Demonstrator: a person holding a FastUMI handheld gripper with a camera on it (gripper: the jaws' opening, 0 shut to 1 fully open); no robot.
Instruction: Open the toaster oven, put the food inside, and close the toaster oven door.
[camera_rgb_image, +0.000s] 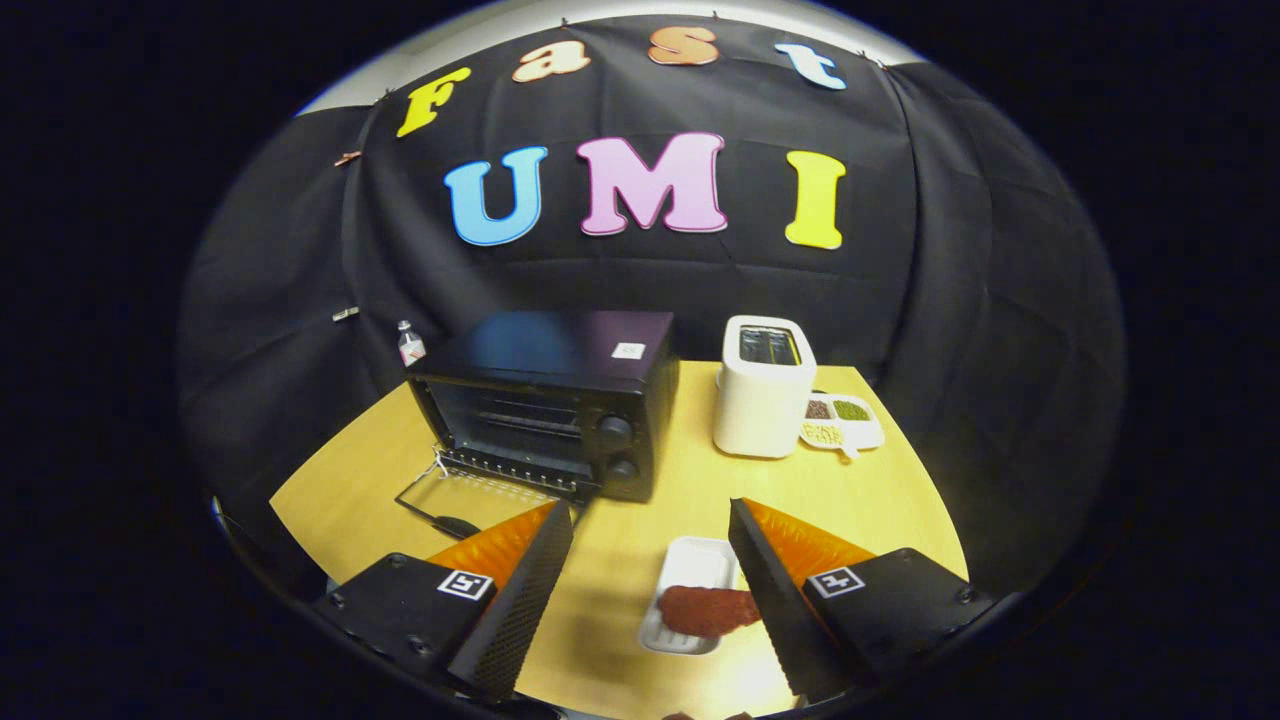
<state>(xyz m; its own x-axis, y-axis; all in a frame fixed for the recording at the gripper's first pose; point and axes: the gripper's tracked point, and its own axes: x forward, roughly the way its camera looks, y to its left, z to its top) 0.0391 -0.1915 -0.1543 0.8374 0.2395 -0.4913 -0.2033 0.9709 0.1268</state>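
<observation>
Between the fingers, a bit toward the right one, sits the food (708, 610), a flat reddish-brown slab with a rough surface, lying on a shallow white rectangular tray (690, 565). So the gripper (650, 560) is spread wide open, holding nothing, fingers hovering over the wooden table (640, 520). Farther back on the left is the toaster oven (560, 400), boxy glossy black with two round knobs, its glass door (450, 500) folded down flat onto the table. To its right stands a white rounded toaster (762, 390), then a small white divided dish (845, 422) with grainy stuff in it.
</observation>
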